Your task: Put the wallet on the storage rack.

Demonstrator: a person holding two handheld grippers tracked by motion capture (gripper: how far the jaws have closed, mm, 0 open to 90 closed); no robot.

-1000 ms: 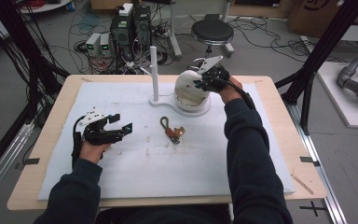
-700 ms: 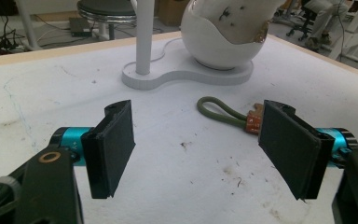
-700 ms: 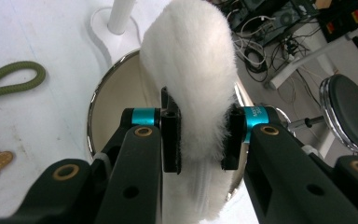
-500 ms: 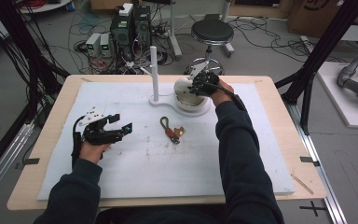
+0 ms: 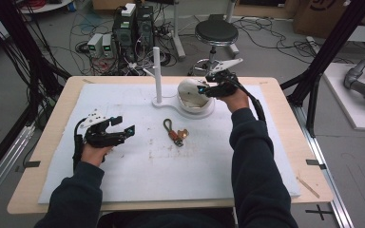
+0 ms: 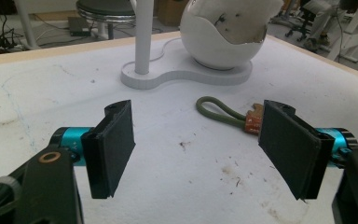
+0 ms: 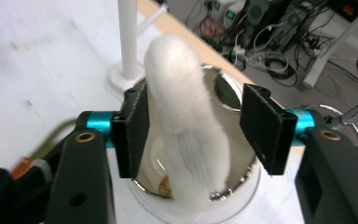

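Left gripper [image 5: 123, 131] rests low on the white mat [image 5: 123, 180], jaws spread wide, nothing between; its own view catches the olive-looped keychain [image 6: 228, 115] ahead. Over at the egg-shaped white holder [image 5: 192, 94], the right gripper [image 7: 196, 128] tilts down, jaws just opening around a fluffy white tuft [image 7: 186, 116] that the high view hides.

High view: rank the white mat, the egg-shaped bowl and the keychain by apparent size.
1. White mat, by far the largest.
2. Egg-shaped bowl, beside the right gripper.
3. Keychain, smallest: a thin green loop with a tag.
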